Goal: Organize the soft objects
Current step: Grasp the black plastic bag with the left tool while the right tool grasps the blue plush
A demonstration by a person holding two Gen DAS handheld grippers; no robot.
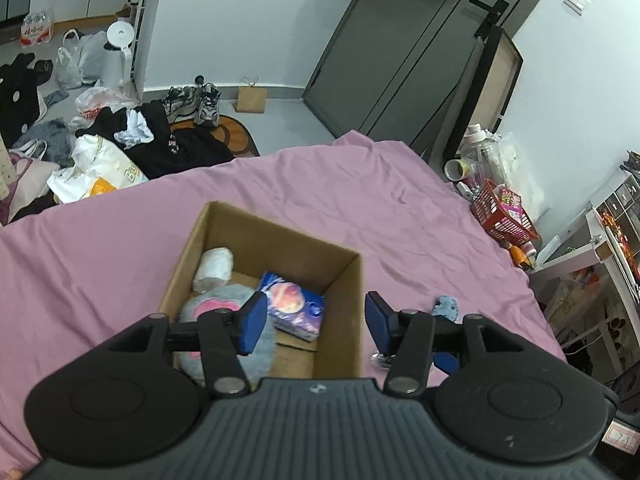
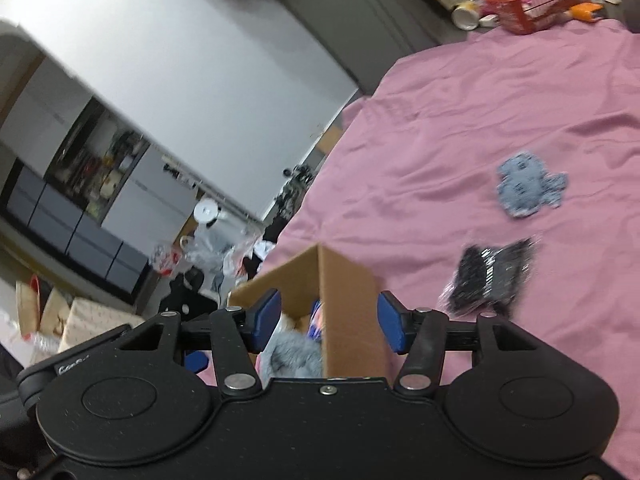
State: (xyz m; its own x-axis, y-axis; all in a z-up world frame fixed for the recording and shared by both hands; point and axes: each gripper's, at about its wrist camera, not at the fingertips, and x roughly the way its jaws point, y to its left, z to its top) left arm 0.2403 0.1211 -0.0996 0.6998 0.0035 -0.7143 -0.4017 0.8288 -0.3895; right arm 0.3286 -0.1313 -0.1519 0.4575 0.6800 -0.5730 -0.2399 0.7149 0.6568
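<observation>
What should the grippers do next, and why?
Probably swing the right gripper, open and empty, toward the small grey-blue plush. It and a black packet lie loose on the pink sheet, while the cardboard box already holds other soft things.

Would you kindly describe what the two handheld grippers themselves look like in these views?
Both are alike: the left gripper and the right gripper have matte black bodies with round side housings, black linkage arms joined by silver pivot pins, and flat blue pads on the fingers. The left body is ribbed with a small logo. No cables or sleeves show.
</observation>
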